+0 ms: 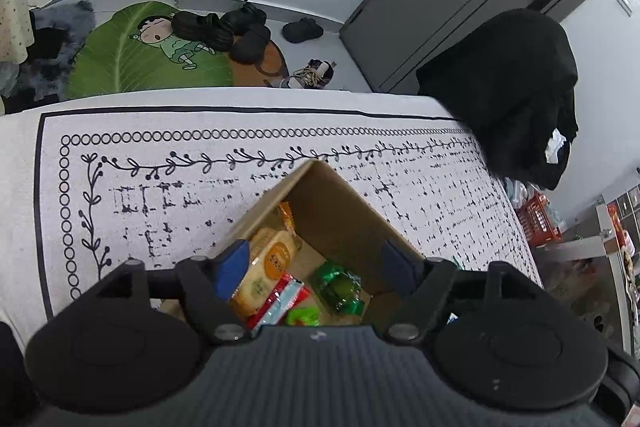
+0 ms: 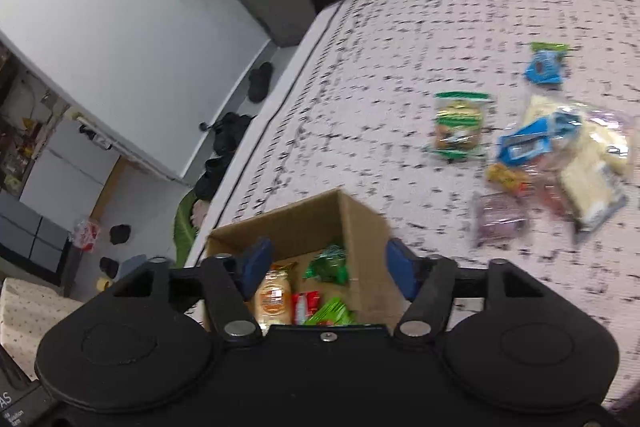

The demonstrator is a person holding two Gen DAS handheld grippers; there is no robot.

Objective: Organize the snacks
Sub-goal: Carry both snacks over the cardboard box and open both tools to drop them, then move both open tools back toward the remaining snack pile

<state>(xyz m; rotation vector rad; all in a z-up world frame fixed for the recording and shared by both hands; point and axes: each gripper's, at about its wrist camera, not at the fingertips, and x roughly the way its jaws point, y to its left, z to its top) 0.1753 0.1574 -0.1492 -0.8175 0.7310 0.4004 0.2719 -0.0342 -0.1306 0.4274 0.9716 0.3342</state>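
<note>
A brown cardboard box (image 1: 344,211) stands on the patterned white cloth, directly under both grippers. Inside lie a yellow cracker pack (image 1: 266,269), a red and blue wrapper (image 1: 280,303) and green wrapped sweets (image 1: 338,285). My left gripper (image 1: 316,263) hangs open above the box with nothing between its blue pads. My right gripper (image 2: 330,267) is also open and empty over the same box (image 2: 308,223). Loose snacks lie on the cloth to the right: a green-edged packet (image 2: 458,125), a small blue packet (image 2: 544,67) and a blurred heap of several packs (image 2: 560,163).
The cloth-covered table (image 1: 200,155) ends at the far edge; beyond it the floor holds a green leaf mat (image 1: 132,55) and black slippers (image 1: 224,27). A black garment (image 1: 516,87) hangs at the table's right corner. A red basket (image 1: 538,223) sits beyond the right side.
</note>
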